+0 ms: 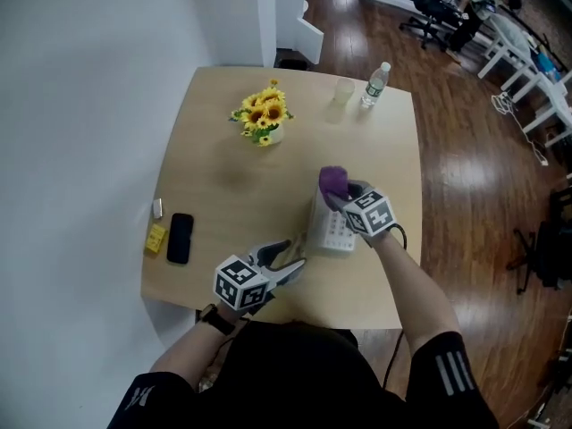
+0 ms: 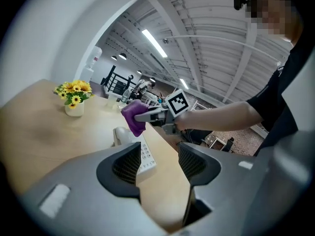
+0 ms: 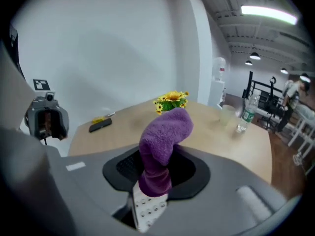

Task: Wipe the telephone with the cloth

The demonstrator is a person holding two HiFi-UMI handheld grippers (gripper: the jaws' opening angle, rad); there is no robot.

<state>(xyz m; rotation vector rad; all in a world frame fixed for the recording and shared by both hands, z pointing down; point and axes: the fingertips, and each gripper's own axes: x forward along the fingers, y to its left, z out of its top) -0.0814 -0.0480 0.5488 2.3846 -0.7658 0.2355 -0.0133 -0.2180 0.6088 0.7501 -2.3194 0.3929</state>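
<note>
On the pale wooden bench [image 1: 223, 177], at its left edge, lie a small silver item [image 1: 157, 207], a yellow block [image 1: 156, 238] and a flat black mobile phone [image 1: 180, 238], close together; a small white pot of yellow sunflowers [image 1: 262, 119] stands farther back, well apart from them. Near the front edge, the left gripper [image 1: 290, 256] hangs with its jaws moderately wide and nothing between them; in the left gripper view [image 2: 160, 163] only bare bench and a corner of the keypad show through the gap. Just to its right sits the white desk telephone [image 1: 332, 229], keypad up, on the right front part of the bench. Over it, the right gripper [image 1: 344, 195] is clamped on a purple fluffy cloth [image 1: 333, 182]; in the right gripper view the cloth [image 3: 162, 141] stands up out of the jaws and curls over, its lower end over the telephone's keys [image 3: 147, 208]; whether it presses on them cannot be told. At the back right stand a clear plastic cup [image 1: 343, 92] and a clear water bottle [image 1: 375, 83], side by side.
</note>
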